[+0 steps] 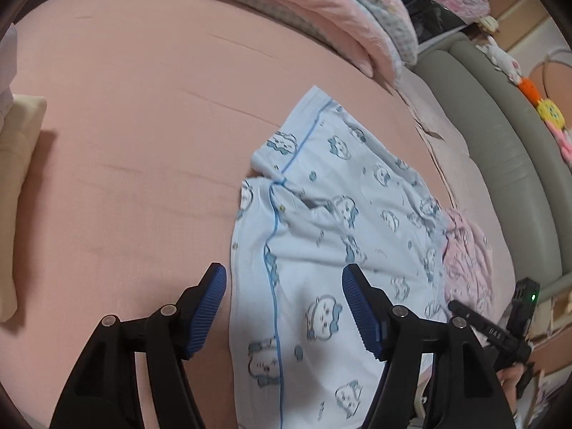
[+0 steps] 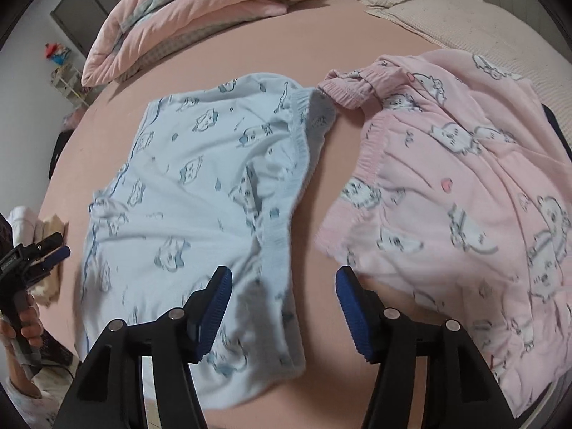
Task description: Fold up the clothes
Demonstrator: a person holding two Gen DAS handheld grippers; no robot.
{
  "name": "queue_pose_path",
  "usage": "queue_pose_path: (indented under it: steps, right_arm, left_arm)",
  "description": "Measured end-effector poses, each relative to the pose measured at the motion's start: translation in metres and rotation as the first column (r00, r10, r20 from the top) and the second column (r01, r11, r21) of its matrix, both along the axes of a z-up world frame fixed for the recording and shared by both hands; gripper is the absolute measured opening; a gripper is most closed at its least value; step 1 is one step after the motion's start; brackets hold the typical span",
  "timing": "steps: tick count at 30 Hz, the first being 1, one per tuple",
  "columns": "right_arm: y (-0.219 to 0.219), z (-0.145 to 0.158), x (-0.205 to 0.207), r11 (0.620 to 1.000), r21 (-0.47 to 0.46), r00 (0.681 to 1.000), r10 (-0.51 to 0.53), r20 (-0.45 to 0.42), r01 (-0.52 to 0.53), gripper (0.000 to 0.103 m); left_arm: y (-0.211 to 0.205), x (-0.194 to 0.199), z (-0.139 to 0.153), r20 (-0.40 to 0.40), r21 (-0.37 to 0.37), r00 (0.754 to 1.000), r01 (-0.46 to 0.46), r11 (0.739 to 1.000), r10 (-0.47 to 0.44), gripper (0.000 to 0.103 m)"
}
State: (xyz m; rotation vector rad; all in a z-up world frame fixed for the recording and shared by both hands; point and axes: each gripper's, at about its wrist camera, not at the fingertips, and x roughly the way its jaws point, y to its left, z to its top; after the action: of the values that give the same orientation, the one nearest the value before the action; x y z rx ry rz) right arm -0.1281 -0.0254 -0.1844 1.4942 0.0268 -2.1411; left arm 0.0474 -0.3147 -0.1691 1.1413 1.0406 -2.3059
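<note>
A light blue garment [image 1: 339, 214] with a cartoon print and a blue piping line lies spread on the pink bed sheet [image 1: 143, 143]. My left gripper [image 1: 284, 279] hangs open above the garment's near left edge, with nothing between its pads. In the right wrist view the same blue garment [image 2: 200, 186] lies left of a pink printed garment [image 2: 447, 186]. My right gripper [image 2: 284, 279] is open over the blue garment's elastic waistband at its near right edge, holding nothing. The left gripper [image 2: 35, 254] shows at the far left, held by a hand.
A rolled pink quilt [image 1: 321, 10] lies at the far side of the bed. A cream folded item [image 1: 14, 178] sits at the left. A grey padded bed frame [image 1: 500, 125] with toys runs along the right. A cream blanket [image 2: 447, 10] lies beyond the pink garment.
</note>
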Motion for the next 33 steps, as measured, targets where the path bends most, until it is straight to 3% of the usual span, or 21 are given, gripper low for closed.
queue_pose_path:
  steps: [6, 10, 14, 19, 25, 30, 33]
  right_arm:
    - [0.011, 0.013, 0.022, 0.998, -0.033, 0.996, 0.051, -0.069, -0.053, 0.06]
    - [0.007, 0.021, 0.044, 0.991, 0.001, 0.98, 0.135, -0.149, -0.136, 0.06]
    - [-0.001, 0.017, 0.059, 0.982, 0.02, 0.969, 0.189, -0.162, -0.188, 0.06]
    - [-0.002, 0.012, 0.068, 0.983, 0.041, 0.965, 0.183, -0.186, -0.179, 0.06]
    - [0.009, 0.012, 0.068, 0.986, 0.044, 0.966, 0.167, -0.197, -0.161, 0.06]
    - [0.021, 0.01, 0.069, 0.987, 0.045, 0.967, 0.159, -0.198, -0.153, 0.06]
    - [0.026, 0.006, 0.071, 0.984, 0.06, 0.964, 0.174, -0.202, -0.165, 0.06]
  left_arm:
    - [0.031, 0.022, -0.003, -0.023, -0.087, 0.998, 0.063, 0.994, -0.065, 0.065]
    - [0.05, 0.028, -0.01, 0.022, -0.148, 0.993, 0.115, 0.982, -0.113, 0.065]
    - [0.055, 0.035, -0.016, 0.003, -0.112, 0.994, 0.108, 0.988, -0.109, 0.065]
    - [0.056, 0.047, -0.018, -0.054, -0.043, 0.996, 0.062, 0.997, -0.064, 0.065]
    - [0.07, 0.054, -0.014, -0.013, -0.107, 0.993, 0.112, 0.988, -0.114, 0.065]
    - [0.08, 0.083, -0.015, -0.099, -0.037, 0.991, 0.085, 0.996, -0.088, 0.065]
    - [0.085, 0.096, -0.016, -0.102, -0.041, 0.992, 0.063, 0.997, -0.067, 0.065]
